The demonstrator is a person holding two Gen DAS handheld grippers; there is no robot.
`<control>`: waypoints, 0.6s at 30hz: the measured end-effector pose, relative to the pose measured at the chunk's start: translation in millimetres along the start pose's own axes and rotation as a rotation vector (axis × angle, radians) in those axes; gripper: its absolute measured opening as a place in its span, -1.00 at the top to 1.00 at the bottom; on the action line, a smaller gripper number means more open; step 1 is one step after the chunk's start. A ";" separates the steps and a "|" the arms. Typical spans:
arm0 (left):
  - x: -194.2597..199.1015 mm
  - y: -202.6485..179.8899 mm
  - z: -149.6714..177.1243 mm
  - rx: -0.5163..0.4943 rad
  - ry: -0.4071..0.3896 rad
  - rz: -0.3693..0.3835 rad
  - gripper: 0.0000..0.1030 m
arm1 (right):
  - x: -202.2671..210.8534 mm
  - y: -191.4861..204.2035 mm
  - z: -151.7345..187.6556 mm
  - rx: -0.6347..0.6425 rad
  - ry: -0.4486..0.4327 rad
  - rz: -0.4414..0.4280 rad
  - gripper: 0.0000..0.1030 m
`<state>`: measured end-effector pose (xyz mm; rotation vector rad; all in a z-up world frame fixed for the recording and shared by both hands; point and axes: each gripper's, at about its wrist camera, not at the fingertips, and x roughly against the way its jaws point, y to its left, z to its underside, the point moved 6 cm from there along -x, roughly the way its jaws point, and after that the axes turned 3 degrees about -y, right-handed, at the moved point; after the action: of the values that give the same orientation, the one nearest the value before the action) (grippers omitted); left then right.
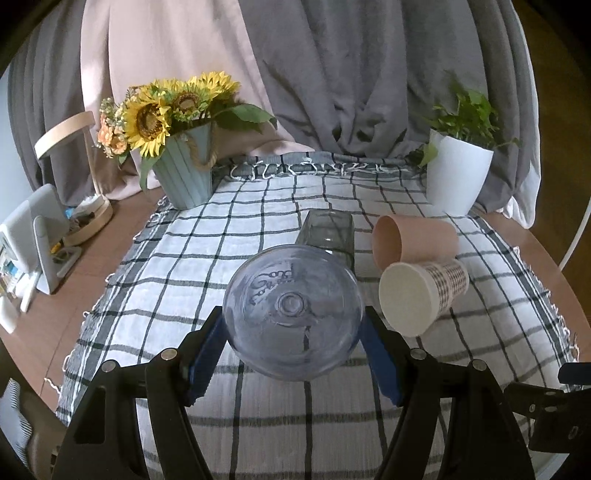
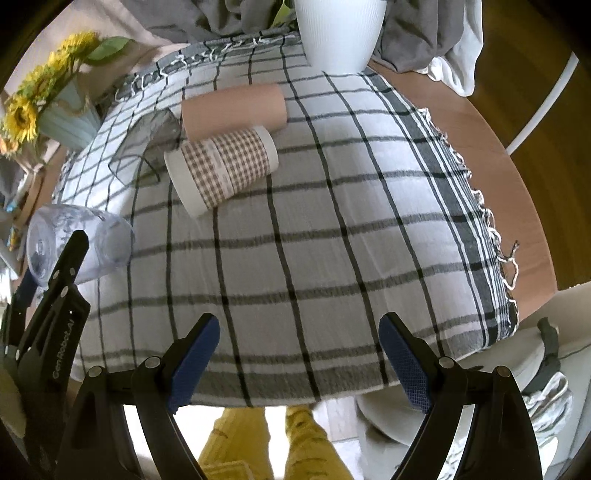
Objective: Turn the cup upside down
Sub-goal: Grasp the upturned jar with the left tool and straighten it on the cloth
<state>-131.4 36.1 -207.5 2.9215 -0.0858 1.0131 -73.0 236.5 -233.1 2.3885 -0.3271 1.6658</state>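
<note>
Four cups on the bench: left claw (image 1: 293, 345) was clamped on the clear cup (image 1: 293, 314), base toward its camera, tipped above the checked cloth (image 1: 258, 206). Mid-flip, apparently; next it needs setting down rim-first. Right claw (image 2: 299, 363) sat apart, empty. Only the right view showed the cup's side.

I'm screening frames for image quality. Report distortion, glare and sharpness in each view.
Left wrist view: strong fisheye bend with dark corners; the clear cup is sharp between the left gripper pads, and soft daylight gives no harsh glare. Right wrist view: the checked cloth bulges like a dome, and the white pot looks slightly washed out.
</note>
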 end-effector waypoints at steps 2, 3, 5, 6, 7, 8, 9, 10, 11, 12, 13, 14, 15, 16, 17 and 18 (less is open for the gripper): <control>-4.0 1.2 -3.0 0.004 0.007 0.006 -0.38 | 0.8 4.0 -5.4 -0.001 -0.007 -0.004 -0.71; -5.6 1.7 -4.8 0.005 0.011 0.007 -0.38 | 1.0 5.3 -7.0 -0.002 -0.008 -0.006 -0.71; -10.1 2.9 -8.1 0.009 0.024 0.014 -0.38 | 1.3 7.8 -11.3 -0.006 -0.012 -0.007 -0.71; -11.5 3.4 -9.3 0.010 0.029 0.017 -0.38 | 1.3 8.9 -12.5 -0.008 -0.013 -0.008 -0.71; -13.7 3.9 -11.1 0.011 0.036 0.020 -0.38 | 1.1 9.9 -14.1 -0.010 -0.013 -0.009 -0.71; -15.5 4.6 -12.4 0.013 0.042 0.023 -0.38 | 0.9 10.5 -15.4 -0.013 -0.013 -0.009 -0.71; -17.2 5.0 -13.6 0.016 0.048 0.025 -0.38 | 0.9 11.5 -16.9 -0.017 -0.014 -0.010 -0.71; -19.0 5.9 -14.7 0.021 0.055 0.029 -0.38 | 0.8 12.6 -18.5 -0.020 -0.015 -0.013 -0.71; -20.7 6.4 -15.5 0.024 0.061 0.032 -0.38 | 0.6 13.2 -19.3 -0.021 -0.014 -0.014 -0.71; -22.3 7.2 -16.6 0.028 0.068 0.033 -0.38 | 0.4 14.0 -20.6 -0.024 -0.014 -0.015 -0.71; -23.9 8.1 -18.0 0.034 0.076 0.038 -0.38 | 0.4 14.4 -21.1 -0.027 -0.014 -0.017 -0.71; -25.0 8.9 -18.8 0.039 0.082 0.041 -0.38 | 0.5 14.9 -22.4 -0.030 -0.014 -0.019 -0.71; -26.3 9.5 -19.9 0.044 0.085 0.043 -0.38 | 1.0 15.5 -23.4 -0.033 -0.015 -0.022 -0.71; -27.4 9.8 -20.6 0.047 0.089 0.046 -0.38 | 1.6 16.2 -24.3 -0.035 -0.018 -0.024 -0.71; -28.1 10.1 -21.4 0.049 0.092 0.048 -0.38 | 2.1 16.4 -25.4 -0.037 -0.019 -0.023 -0.71; -28.9 10.1 -21.7 0.052 0.097 0.052 -0.38 | 2.4 16.8 -26.3 -0.039 -0.021 -0.022 -0.71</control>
<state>-168.1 28.5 -208.1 2.9247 -0.1336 1.1803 -100.7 228.1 -221.2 2.3740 -0.3330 1.6112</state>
